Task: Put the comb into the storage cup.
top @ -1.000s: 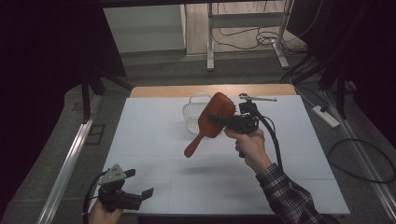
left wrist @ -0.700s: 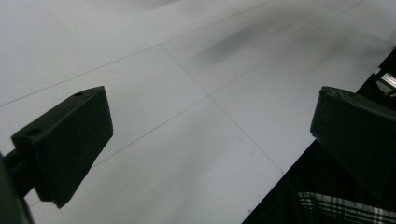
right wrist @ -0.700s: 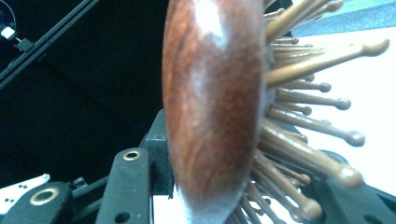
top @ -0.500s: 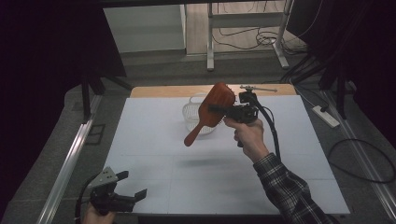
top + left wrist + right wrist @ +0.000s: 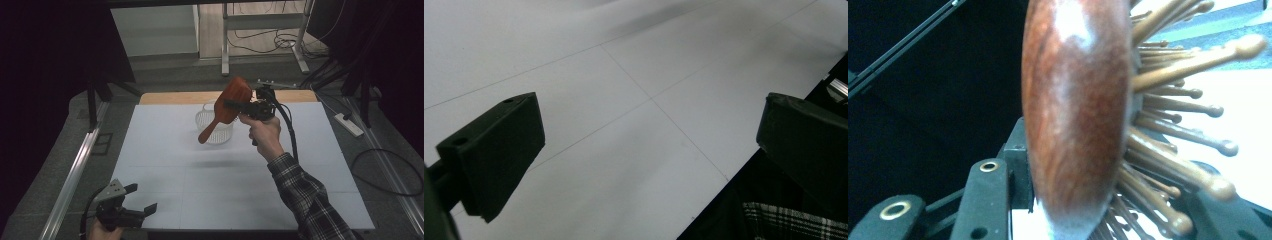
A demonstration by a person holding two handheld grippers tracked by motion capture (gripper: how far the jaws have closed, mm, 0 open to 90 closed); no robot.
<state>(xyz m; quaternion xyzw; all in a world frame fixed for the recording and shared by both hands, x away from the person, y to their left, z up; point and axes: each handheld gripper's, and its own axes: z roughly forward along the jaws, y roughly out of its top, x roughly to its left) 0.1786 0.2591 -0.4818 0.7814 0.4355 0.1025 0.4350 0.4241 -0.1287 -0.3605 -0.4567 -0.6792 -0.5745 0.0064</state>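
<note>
Right now your counter (image 5: 165, 150) is a white sheet marked with thin seam lines, with a strip of bare wood along its far edge and a metal rail running down its left side. Around it the room is dark: black drapes left and right, grey floor beyond, the legs of a metal stand at the far end, loose cables on the floor, and one white power strip (image 5: 349, 125) off to the right.

You have one container, a white openwork basket (image 5: 215, 129) standing at the far middle of the counter; what lies inside it cannot be made out.

You have one wooden hairbrush (image 5: 227, 106), reddish brown, held in the air just over the basket, its paddle tilted up to the far side and its handle slanting down to the near left. Your right claw (image 5: 235, 105) is clamped on the paddle; in the right gripper view the glossy back (image 5: 1075, 115) sits between the black jaws and the ball-tipped wooden bristles fan out to one side.

Your left claw (image 5: 141, 199) sits at the near left corner, low over the counter, jaws wide apart with nothing between them. Two claws in all, one per hand, and a plaid sleeve (image 5: 310, 200) on your right arm.
</note>
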